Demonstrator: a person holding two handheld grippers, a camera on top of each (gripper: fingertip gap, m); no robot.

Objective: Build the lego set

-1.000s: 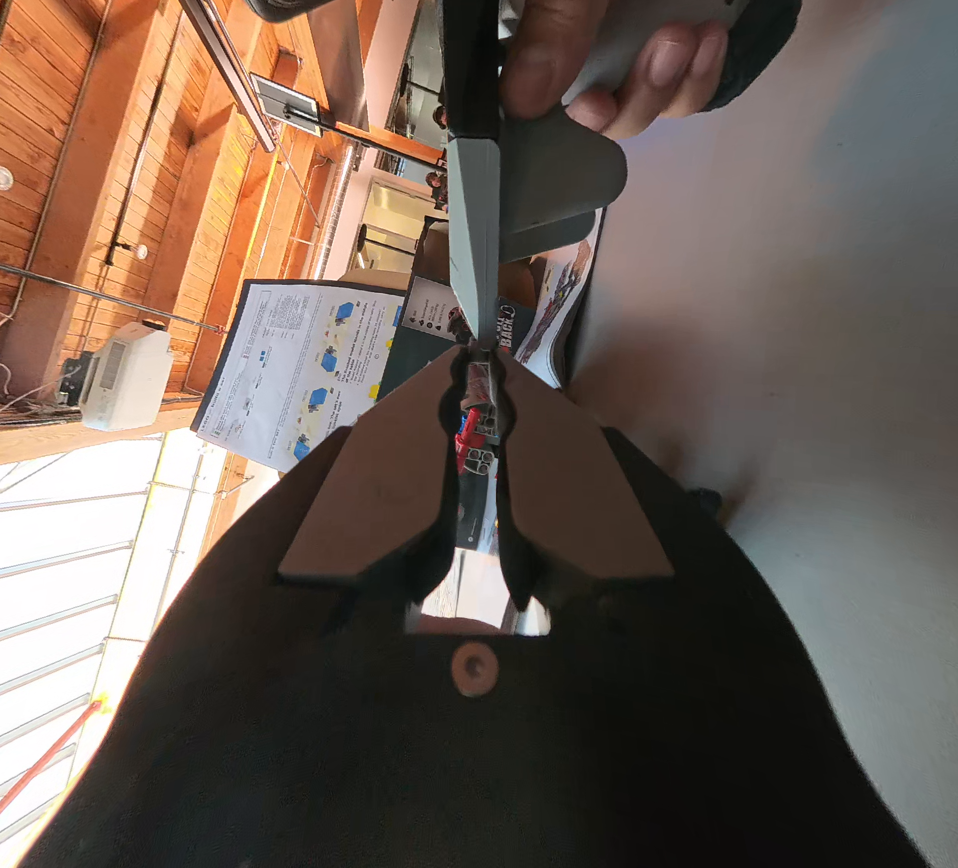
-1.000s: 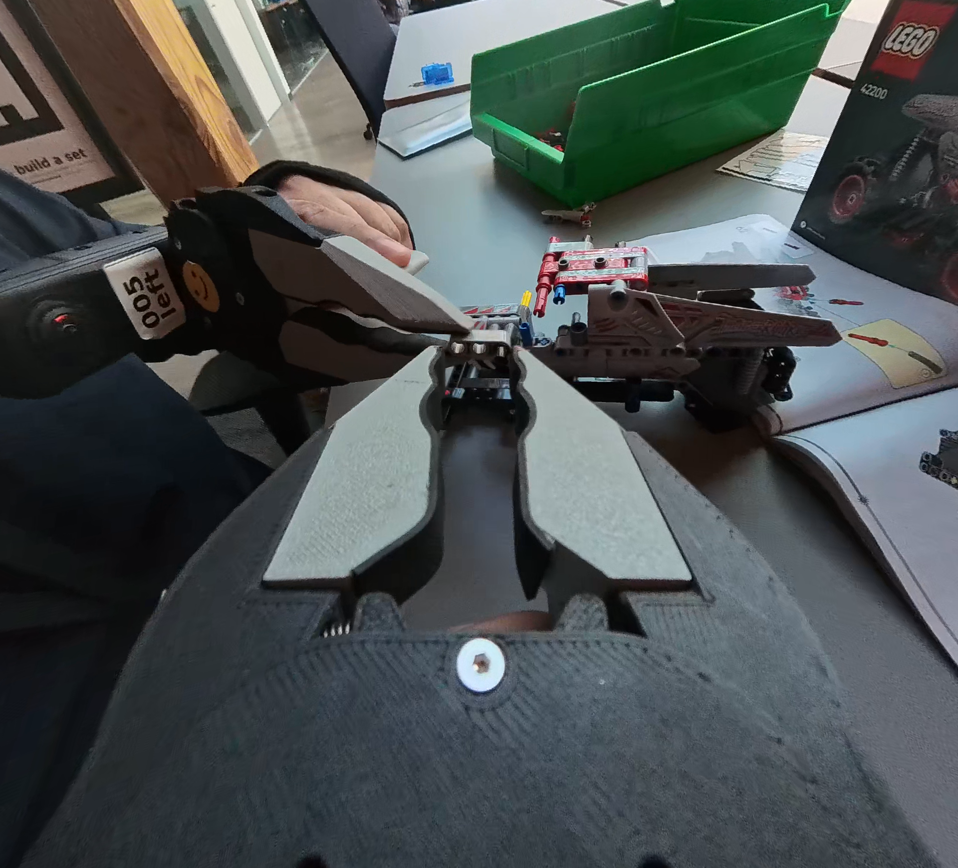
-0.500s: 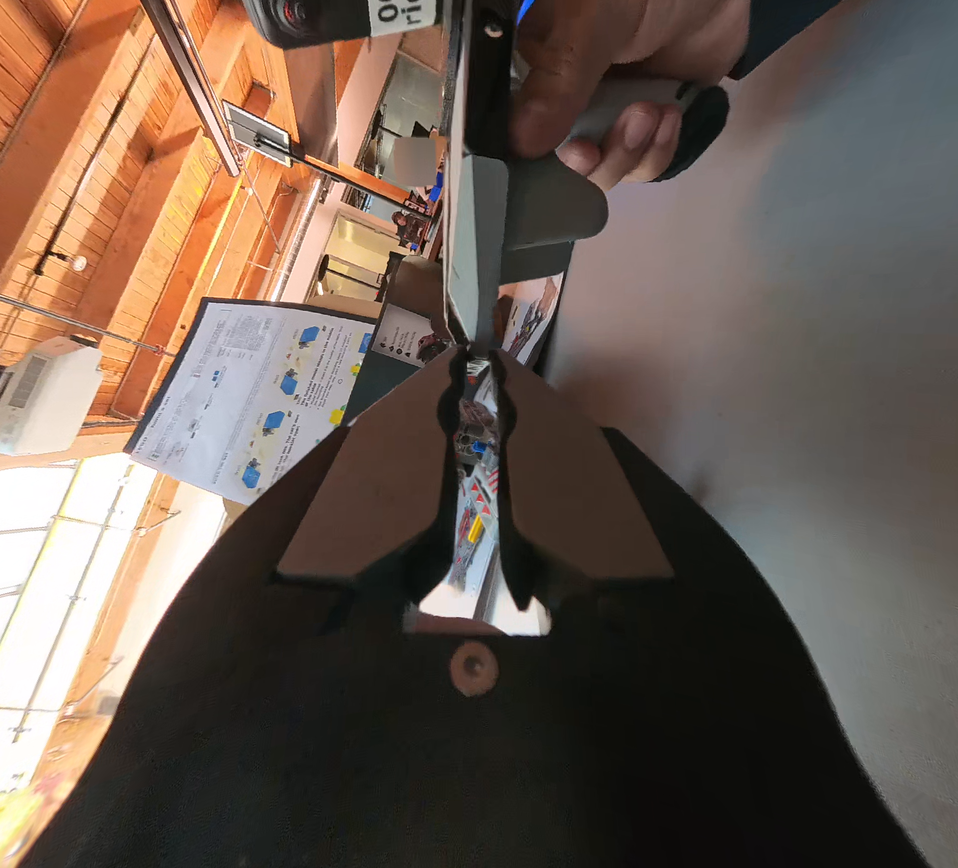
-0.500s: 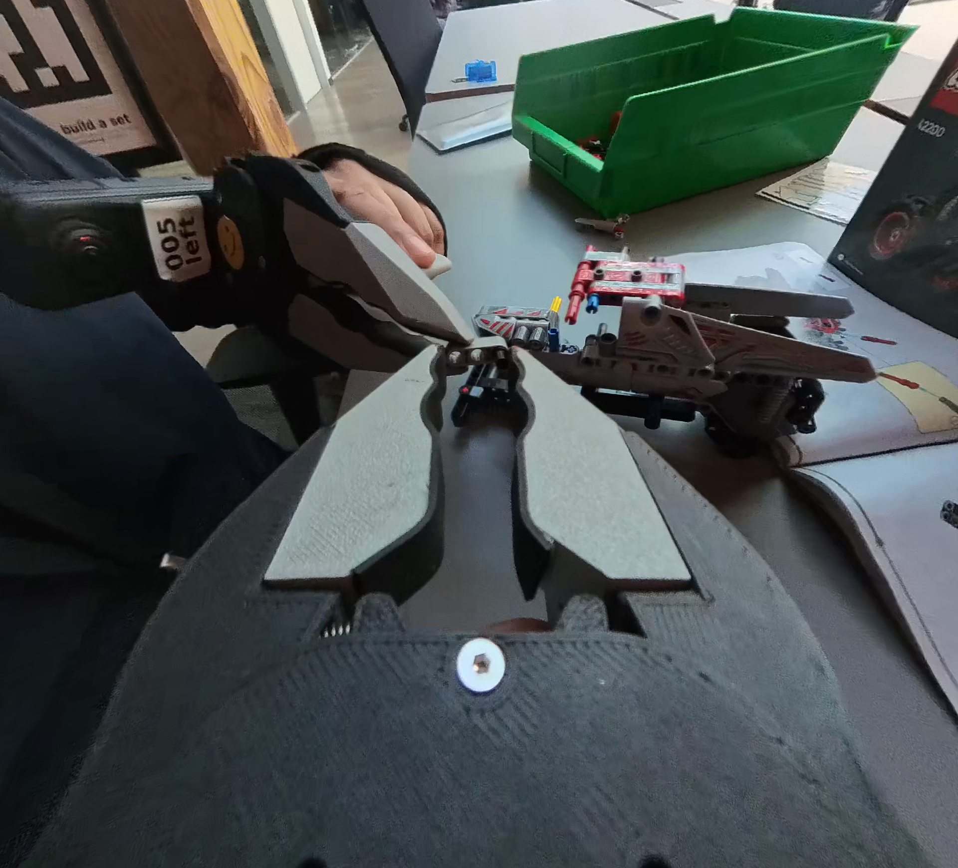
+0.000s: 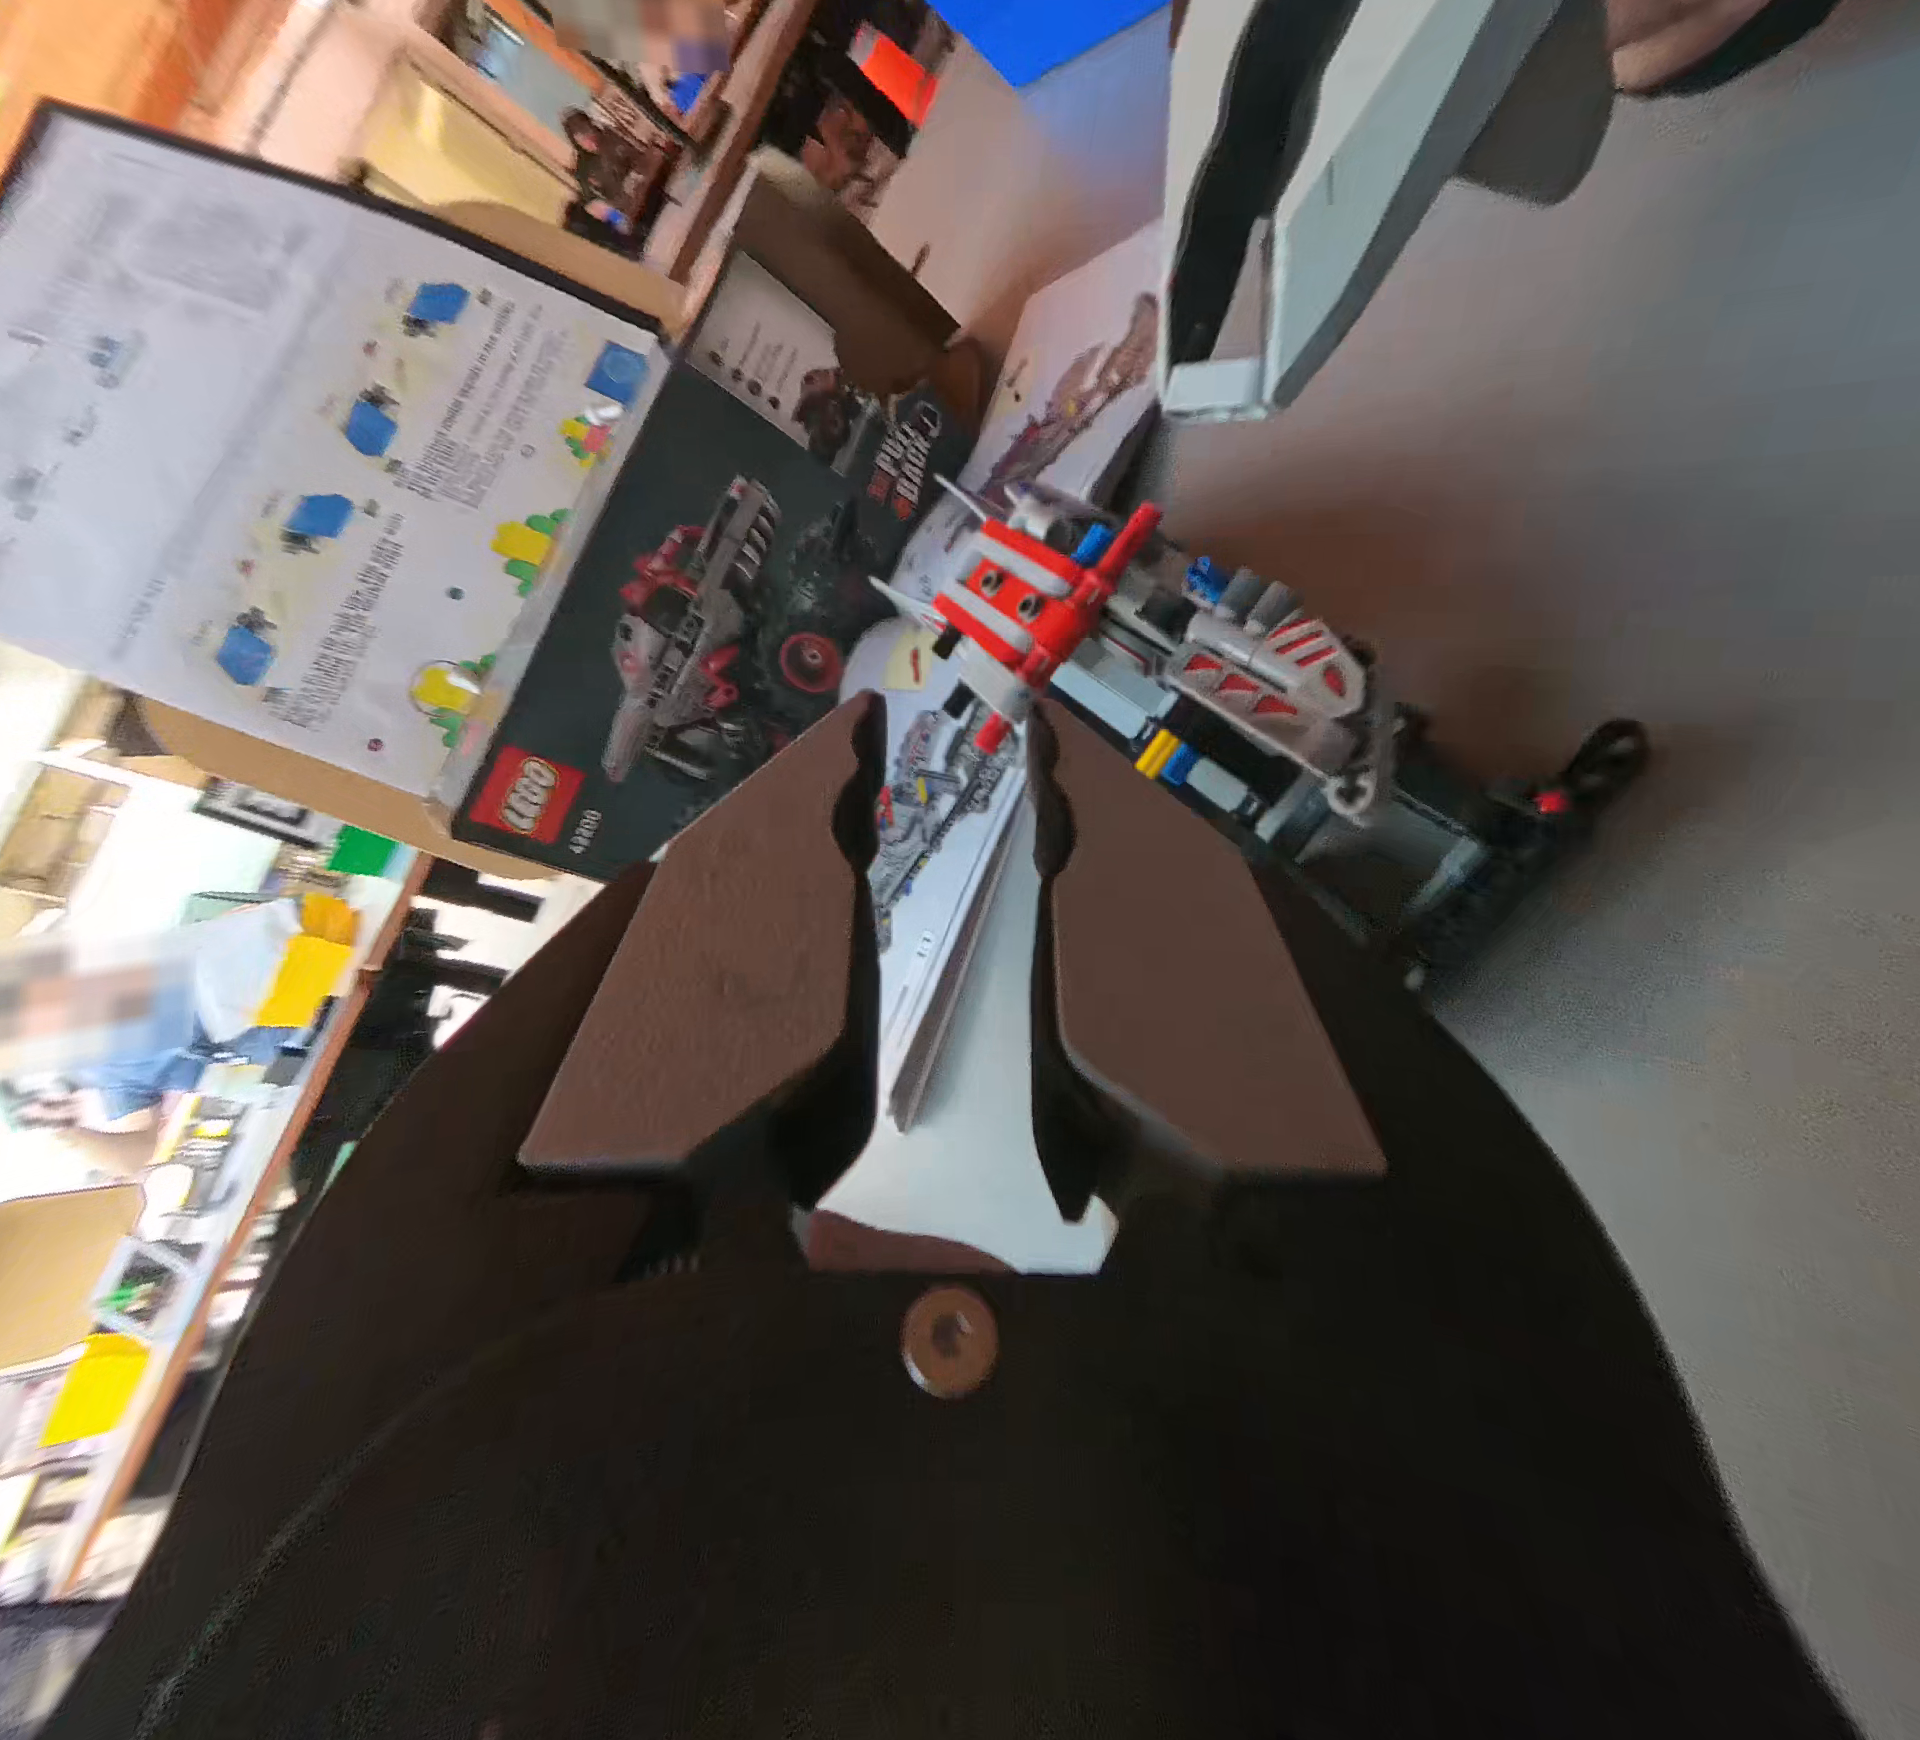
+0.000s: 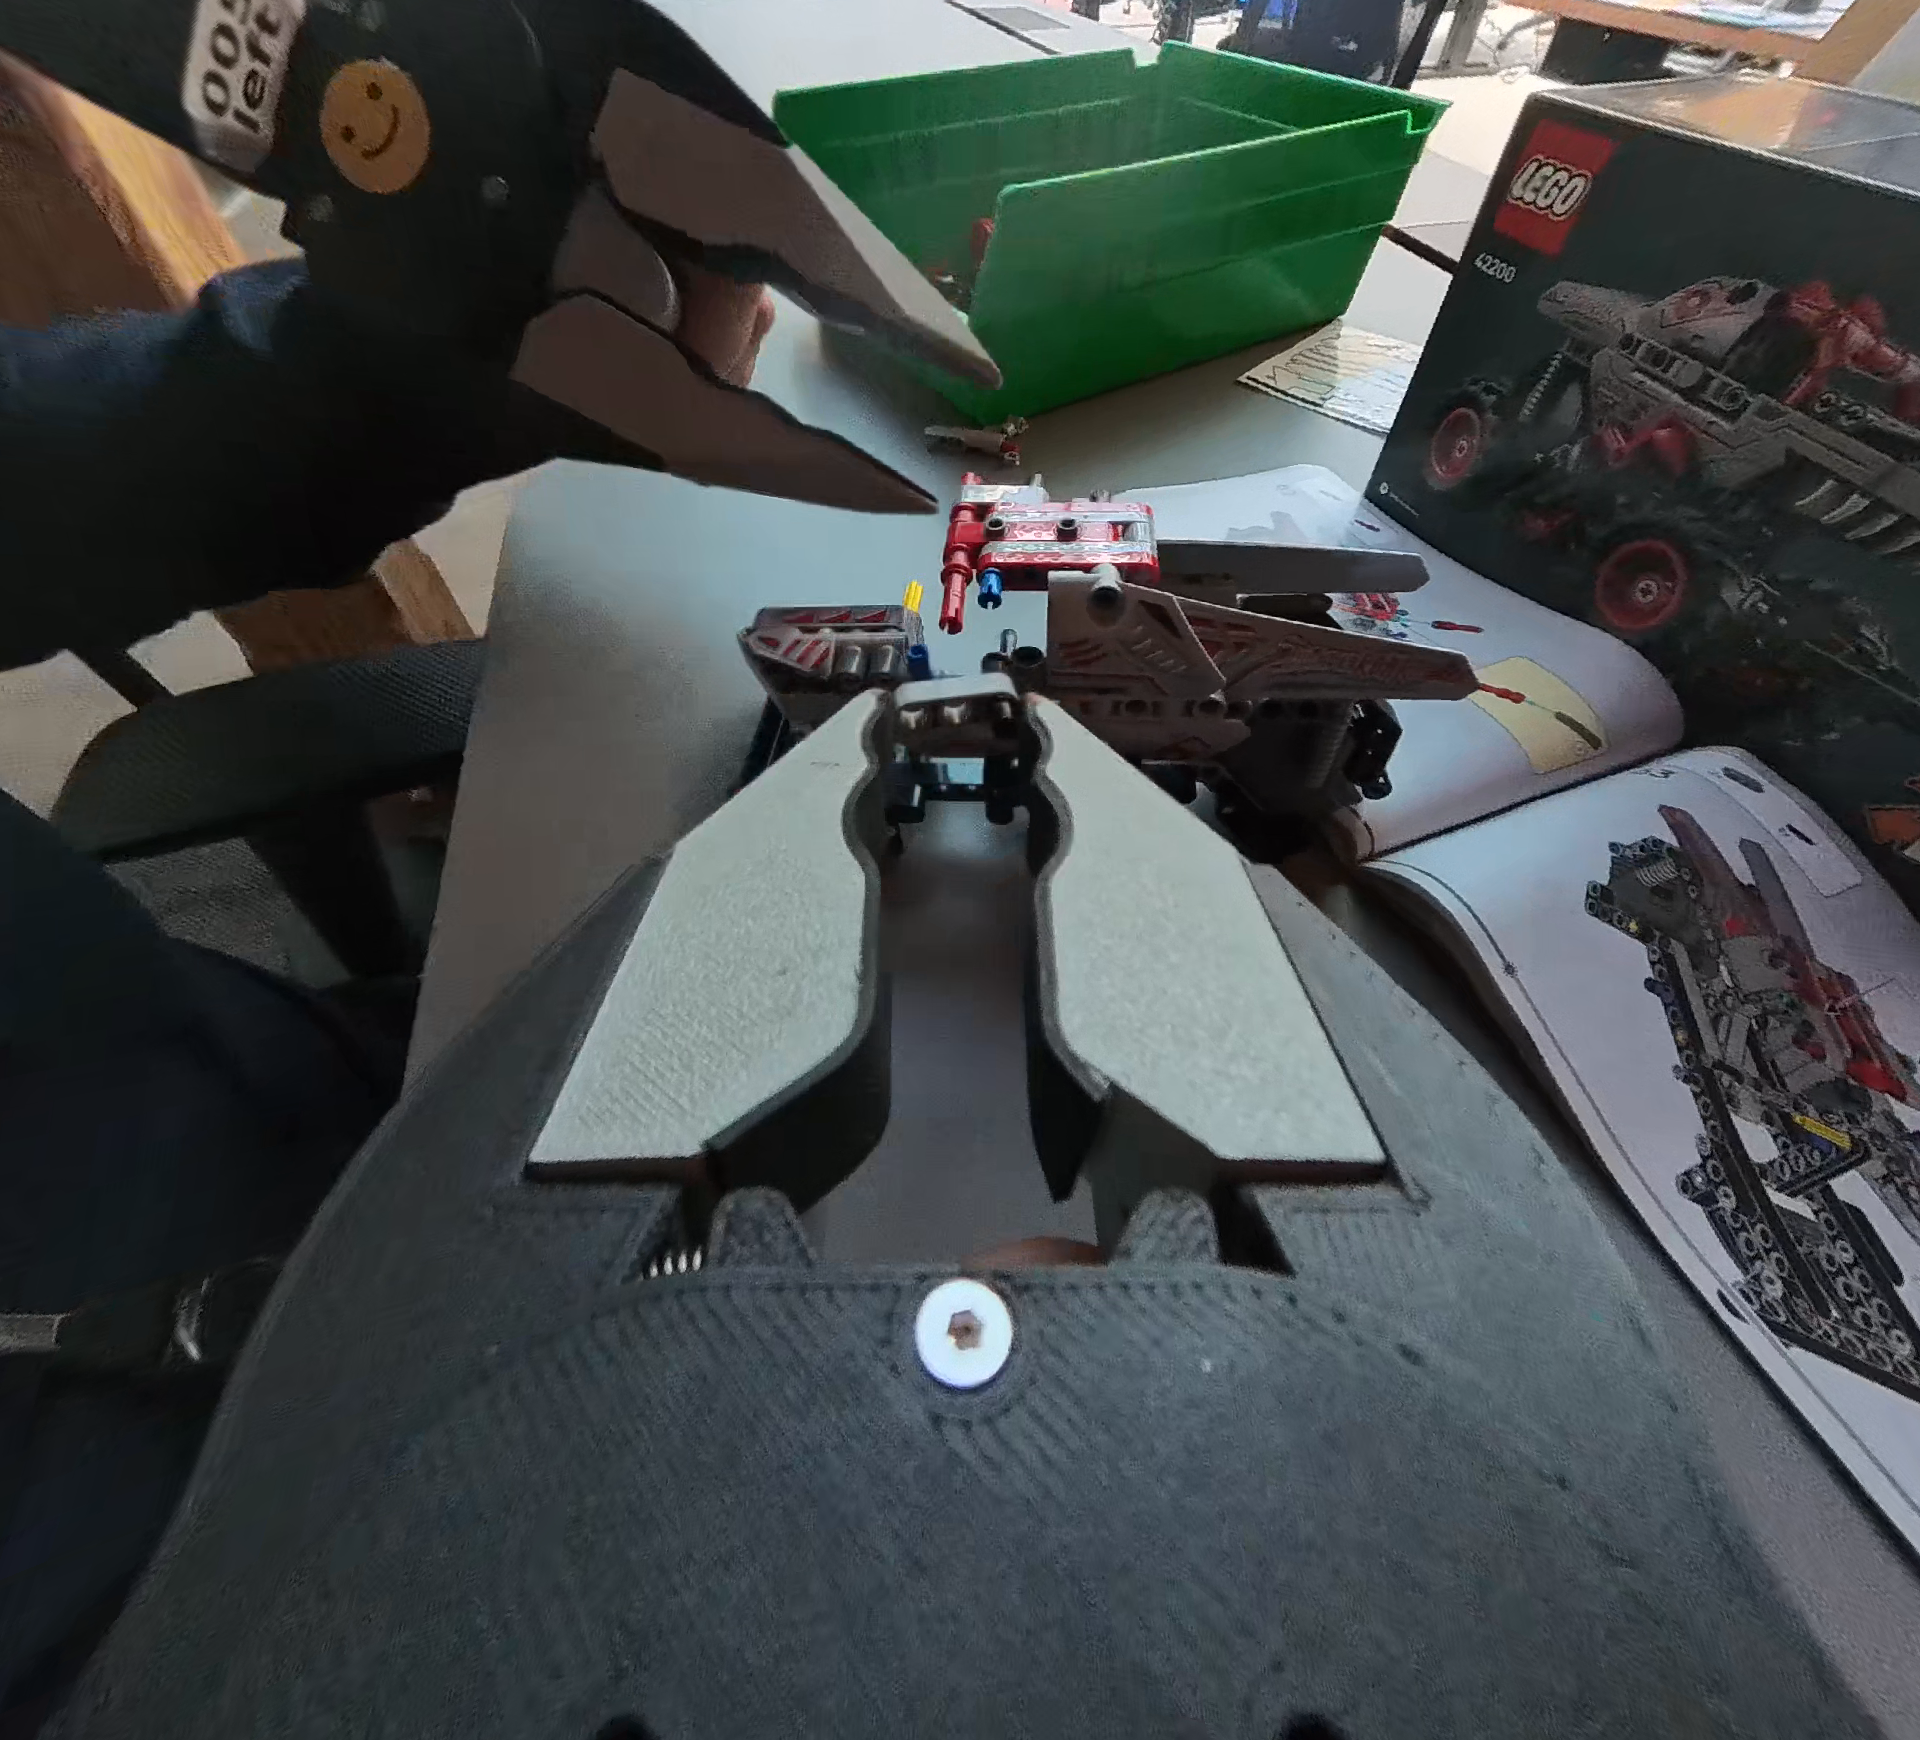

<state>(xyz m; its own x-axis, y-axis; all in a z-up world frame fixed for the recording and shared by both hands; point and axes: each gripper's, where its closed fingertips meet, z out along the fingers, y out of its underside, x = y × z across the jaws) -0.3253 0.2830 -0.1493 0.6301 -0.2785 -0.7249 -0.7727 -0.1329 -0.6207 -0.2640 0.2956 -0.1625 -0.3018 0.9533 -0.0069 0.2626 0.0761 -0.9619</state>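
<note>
The partly built grey, red and black Lego vehicle (image 6: 1164,651) stands on the grey table (image 6: 644,568), partly on the open instruction booklet (image 6: 1662,1015). It also shows in the left wrist view (image 5: 1195,651). My right gripper (image 6: 956,716) is shut on a small grey beam with holes (image 6: 954,709) that has black parts under it, held just in front of the vehicle. My left gripper (image 5: 954,711) is open and empty. In the right wrist view it (image 6: 966,443) hovers above and to the left of the vehicle's red block (image 6: 1049,537).
A green bin (image 6: 1143,215) stands behind the vehicle, with a small loose piece (image 6: 971,440) in front of it. The Lego box (image 6: 1662,391) stands at the right. A printed sheet in a stand (image 5: 260,443) is beside the box. A person's hand and dark sleeve hold each gripper.
My left gripper has let go of the small grey piece, opened and pulled away upward. My right gripper still holds the piece.
</note>
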